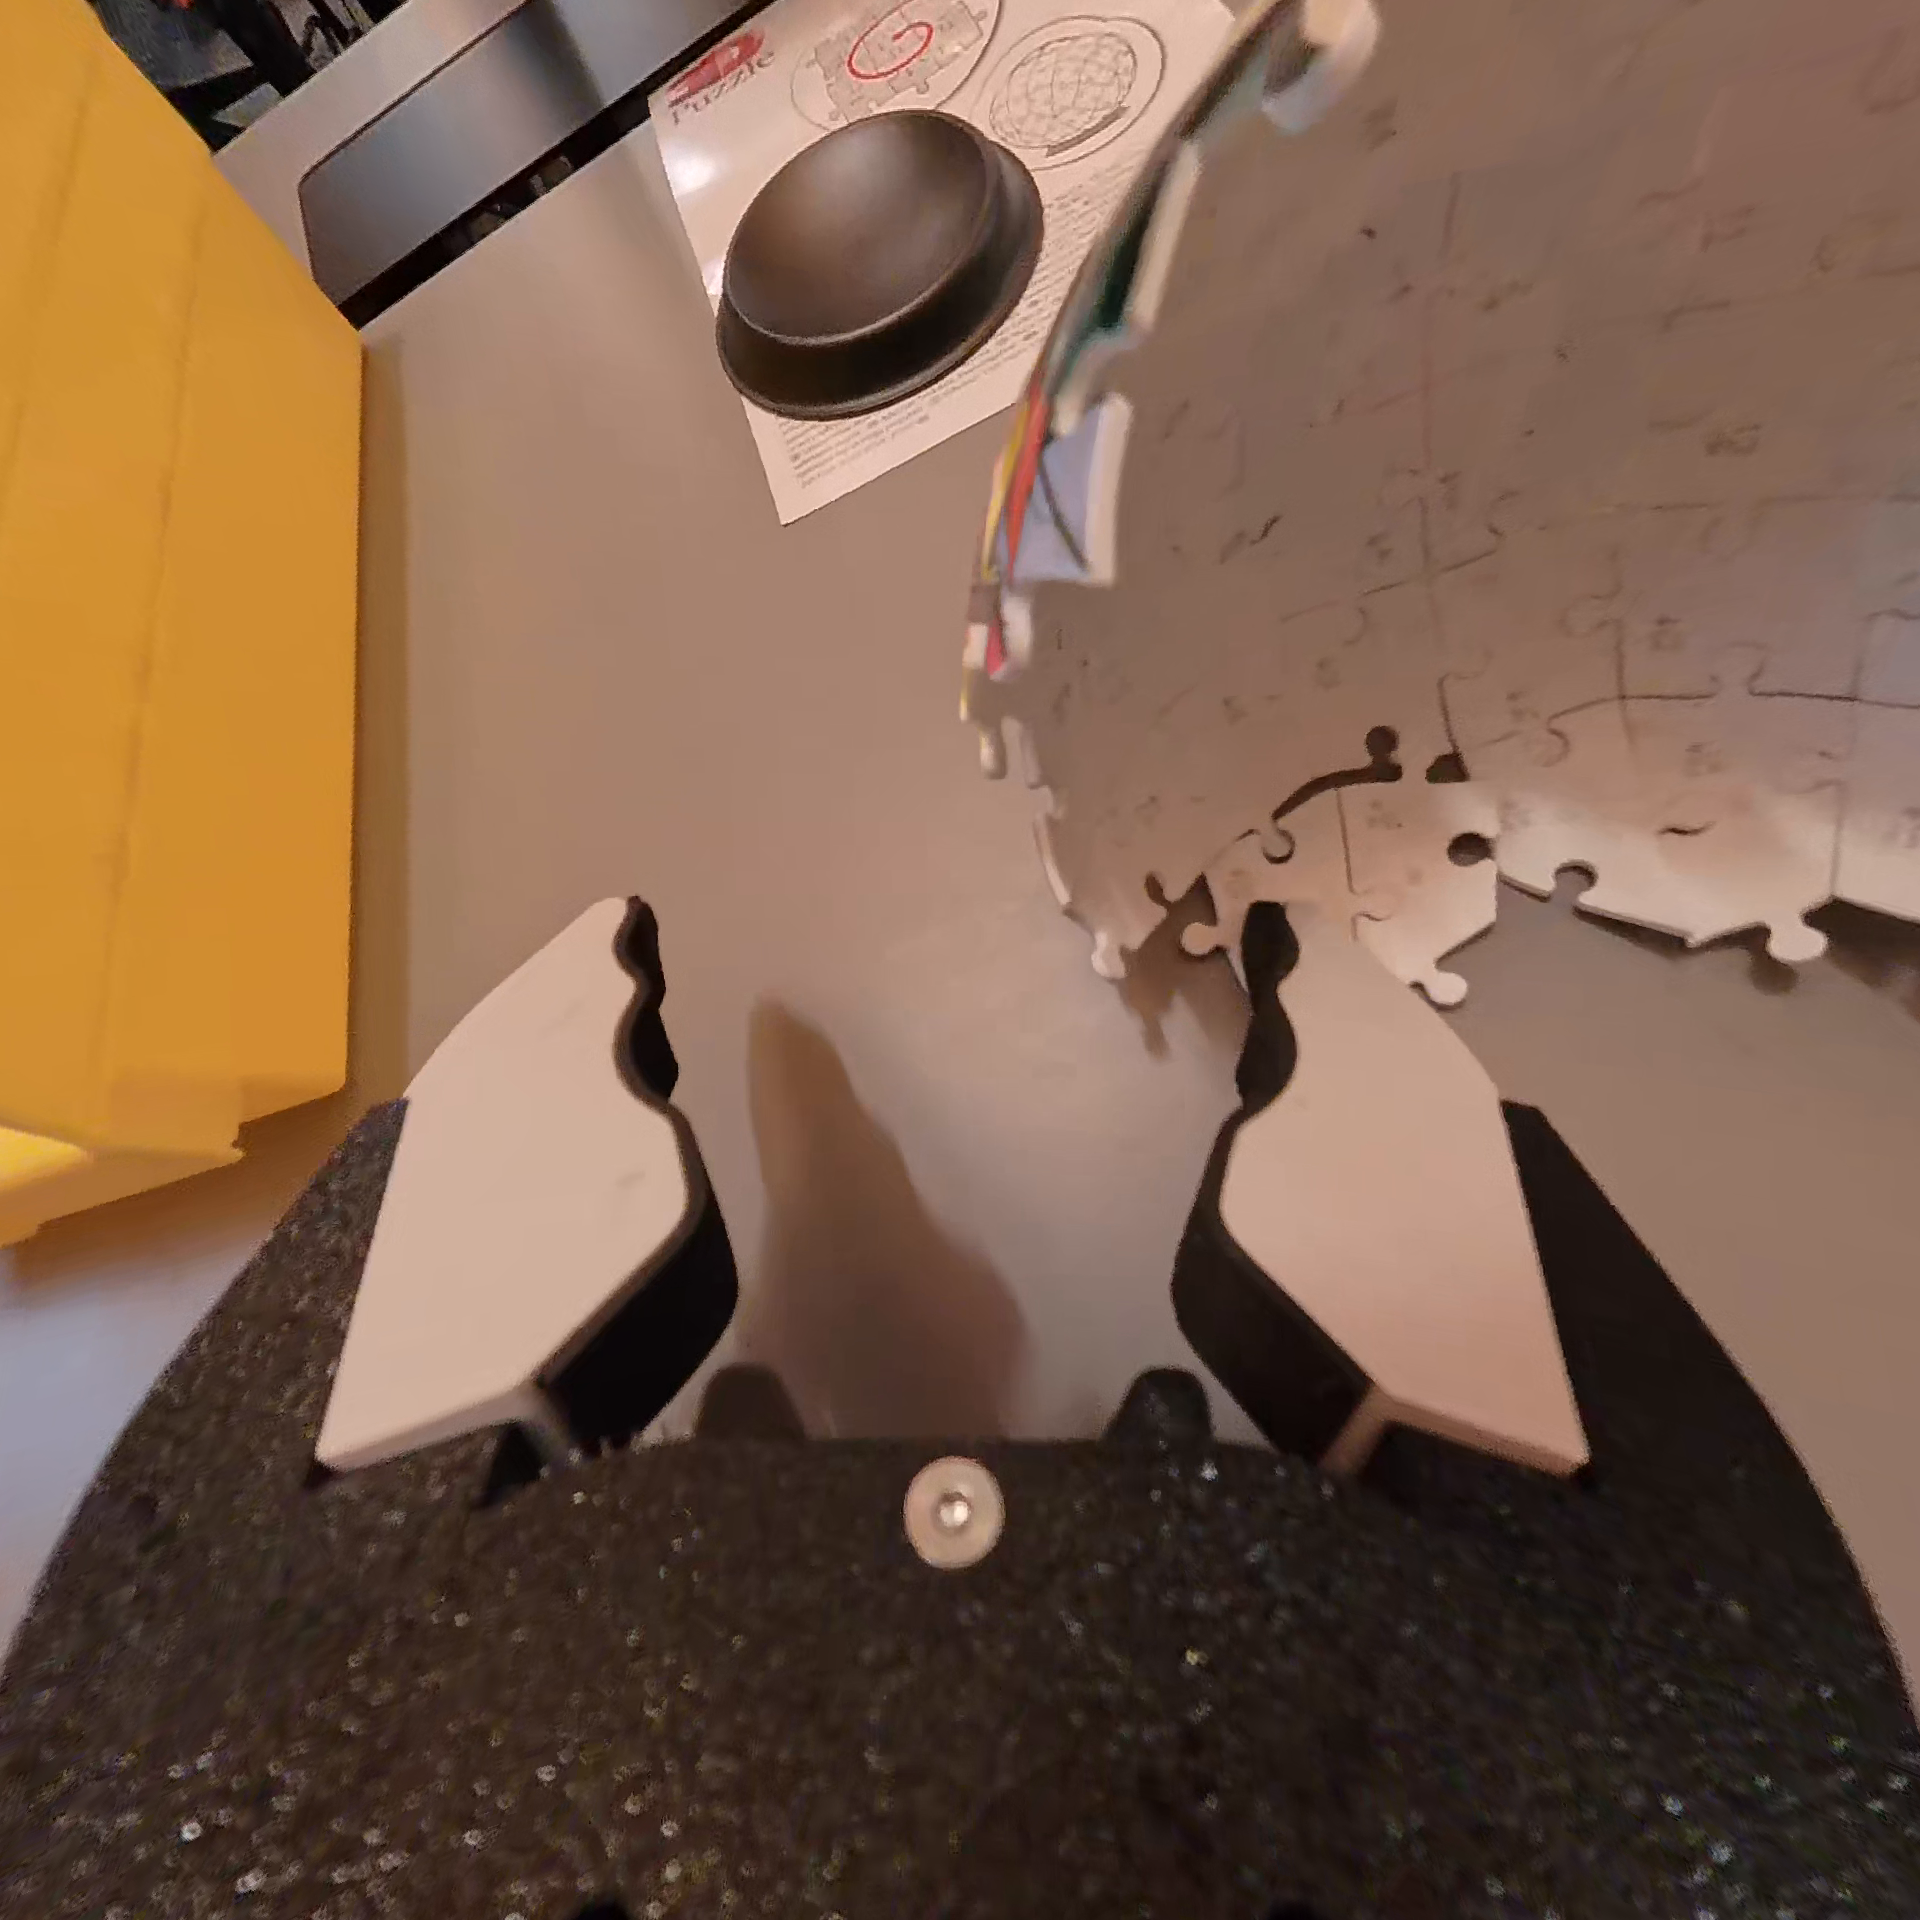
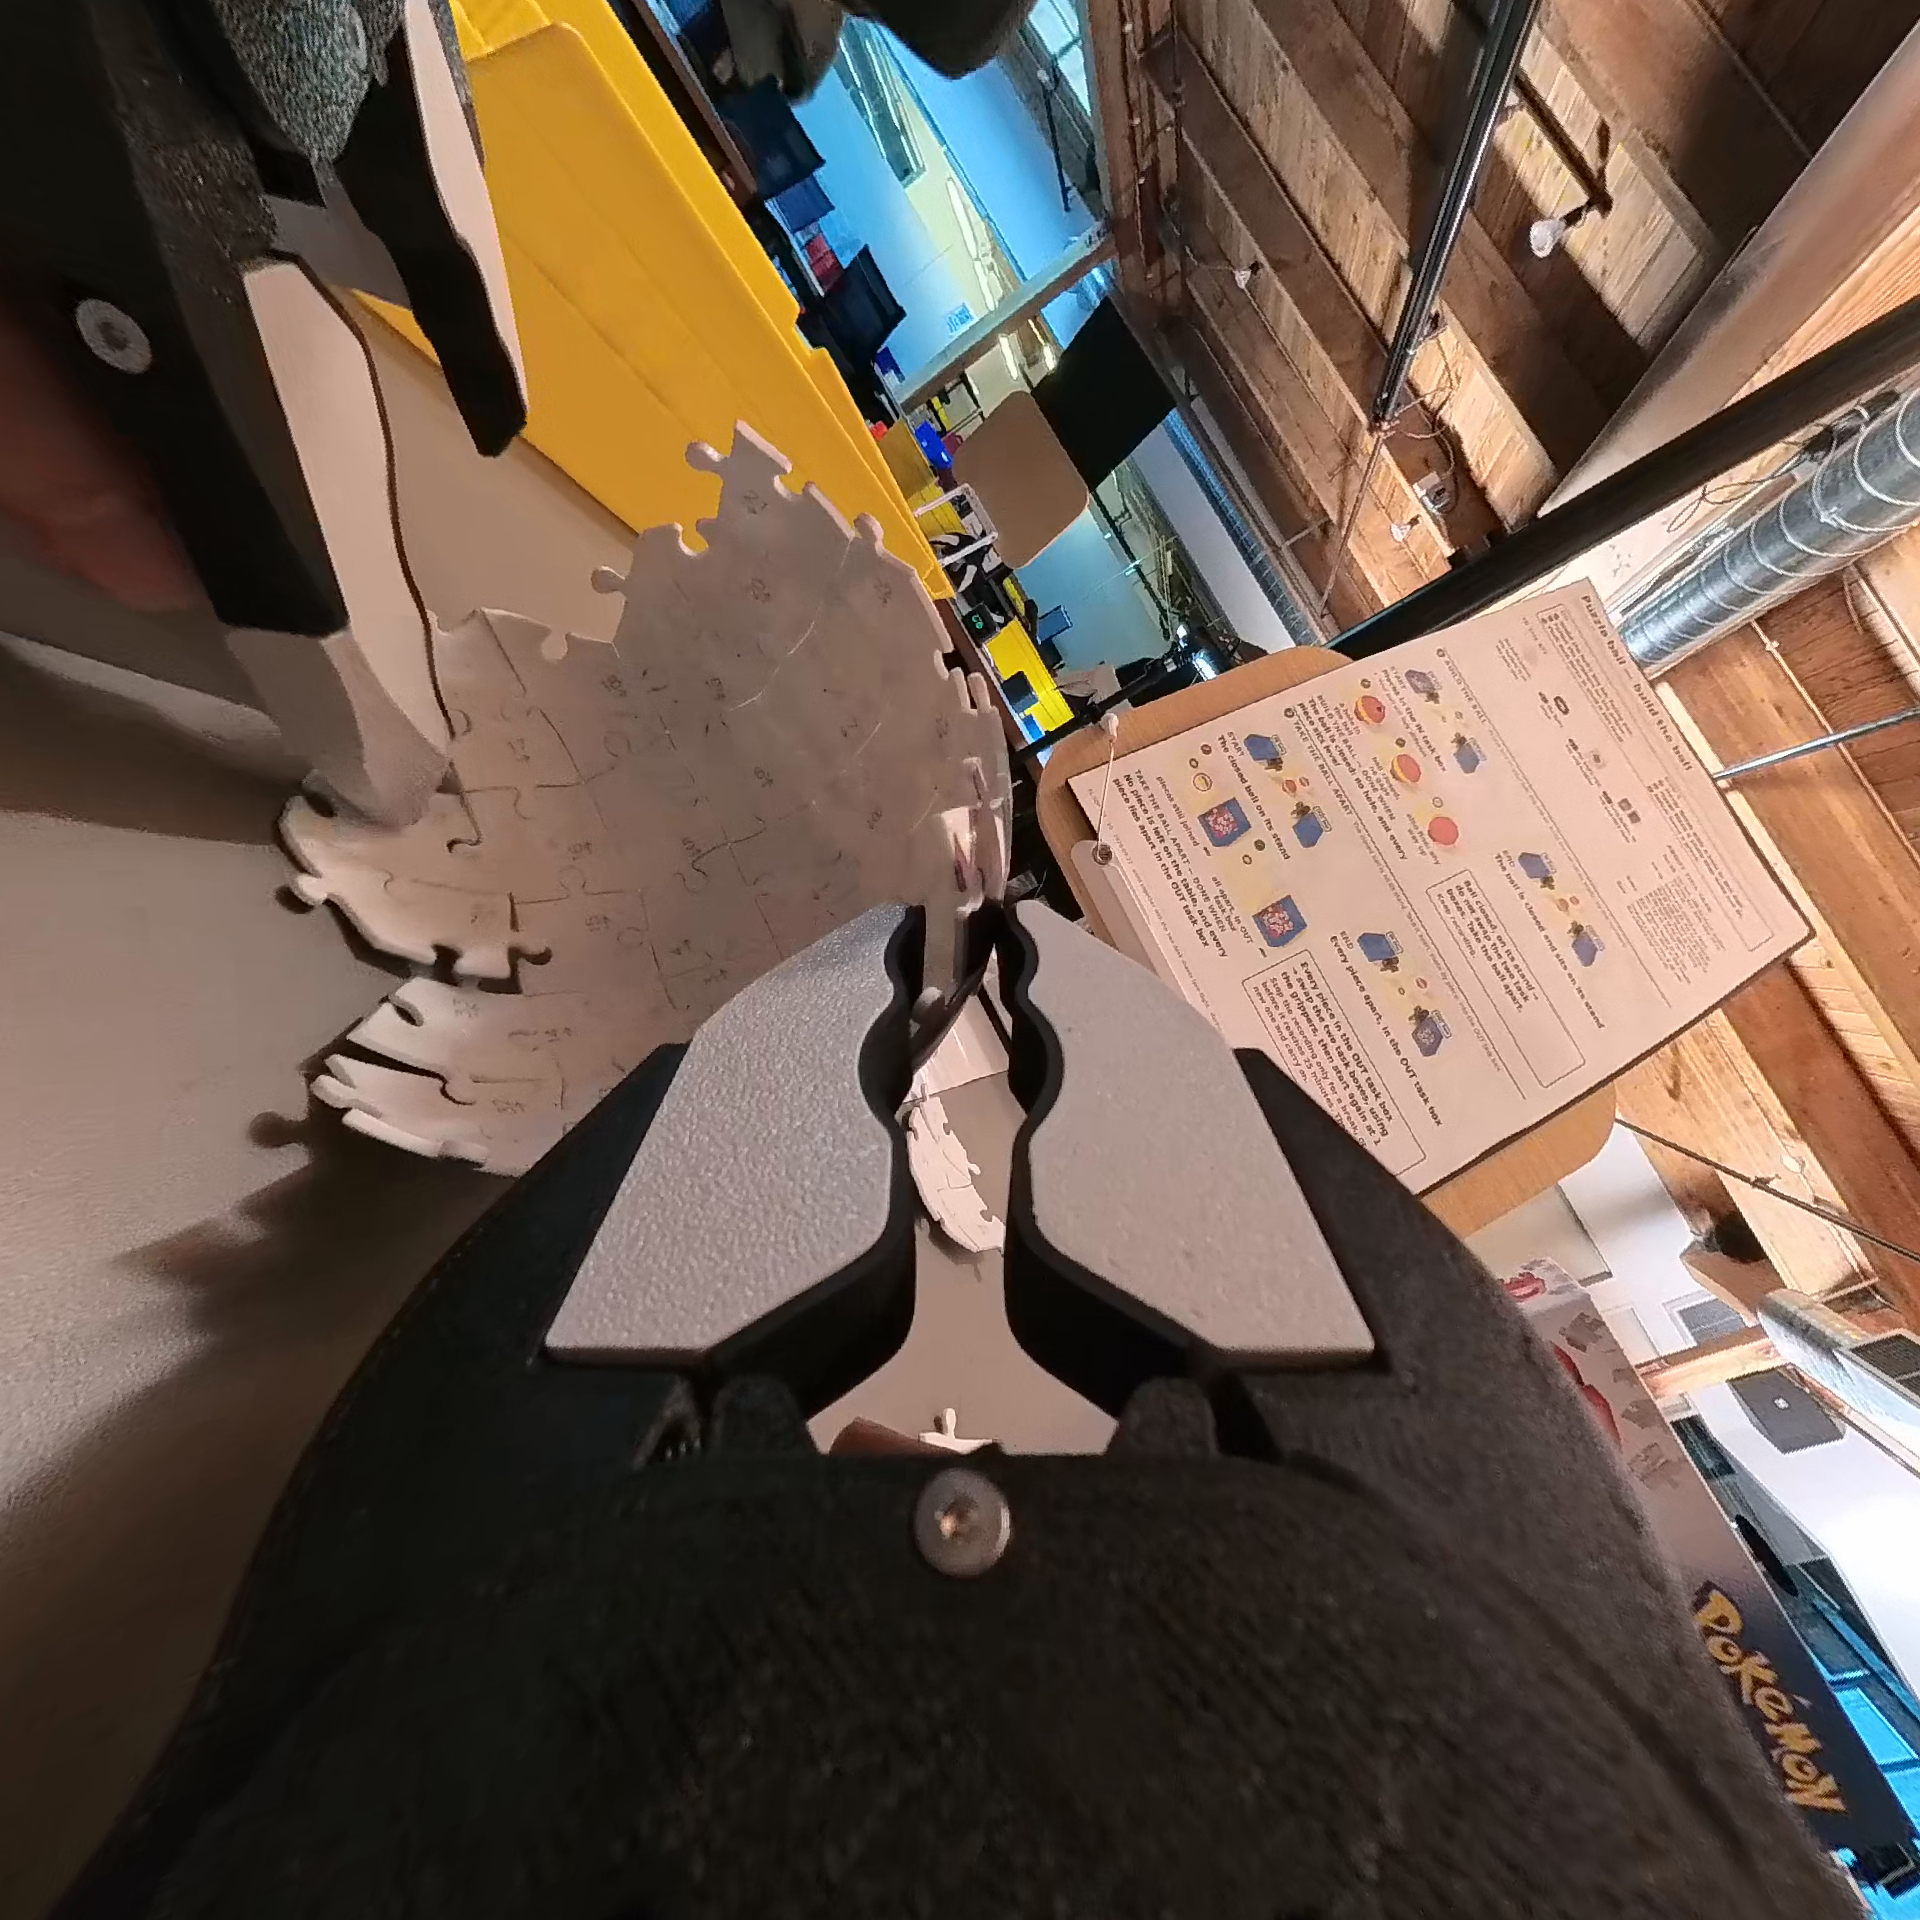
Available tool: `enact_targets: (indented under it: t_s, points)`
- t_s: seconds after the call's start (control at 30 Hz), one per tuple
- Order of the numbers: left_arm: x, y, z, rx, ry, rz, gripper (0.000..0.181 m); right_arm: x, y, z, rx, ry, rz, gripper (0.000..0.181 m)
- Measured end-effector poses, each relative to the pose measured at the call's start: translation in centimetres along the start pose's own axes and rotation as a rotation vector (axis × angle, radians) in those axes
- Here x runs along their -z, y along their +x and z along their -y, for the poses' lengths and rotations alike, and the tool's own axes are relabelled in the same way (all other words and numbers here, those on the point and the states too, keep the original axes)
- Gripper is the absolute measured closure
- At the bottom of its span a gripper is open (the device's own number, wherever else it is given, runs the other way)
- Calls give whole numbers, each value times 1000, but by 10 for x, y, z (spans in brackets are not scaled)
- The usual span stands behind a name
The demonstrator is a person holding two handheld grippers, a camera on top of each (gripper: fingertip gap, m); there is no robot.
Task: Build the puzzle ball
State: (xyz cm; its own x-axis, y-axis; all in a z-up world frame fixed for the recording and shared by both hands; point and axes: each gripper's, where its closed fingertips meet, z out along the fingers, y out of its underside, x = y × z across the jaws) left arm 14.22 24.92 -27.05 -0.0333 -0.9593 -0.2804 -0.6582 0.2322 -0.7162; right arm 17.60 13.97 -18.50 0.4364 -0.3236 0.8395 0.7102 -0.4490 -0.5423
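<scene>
Left wrist view shows the grey surface [image 1: 810,727] first, with a yellow bin [image 1: 156,623] at nine o'clock. At two o'clock stands the puzzle shell [image 1: 1507,468], a curved, half-built section of the ball seen from its pale inner side, its lower edge resting on the surface. A flatter strip of joined pieces [image 1: 1662,883] lies against its base. At twelve o'clock a black stand [image 1: 883,270] sits on an instruction sheet [image 1: 935,104].

The left gripper [image 1: 951,987] has its fingers wide apart and holds nothing; its right fingertip touches the shell's lower edge, where one seam gapes open.

In the right wrist view the right gripper [image 2: 961,925] is nearly closed and seems to pinch the shell's rim [image 2: 971,821] at twelve o'clock, steadying it upright.

The step in hand looks like seating the loose pieces at the base. I judge it best to keep the right grip firm but gentle, then press the gaping seam with the left fingertip square to the curve, so the tabs click in without buckling neighbouring joints.
</scene>
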Motion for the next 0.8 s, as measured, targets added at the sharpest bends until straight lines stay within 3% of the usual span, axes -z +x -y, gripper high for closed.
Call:
enact_targets:
  t_s: [0.27, 0.8]
  points:
    - [8, 9, 4, 81, 10, 22, 77, 0, 0, 0, 0, 0, 1, 168]
    - [-4, 18, 8, 62, -27, 47, 82, 0, -1, 2, 5, 4, 1, 168]
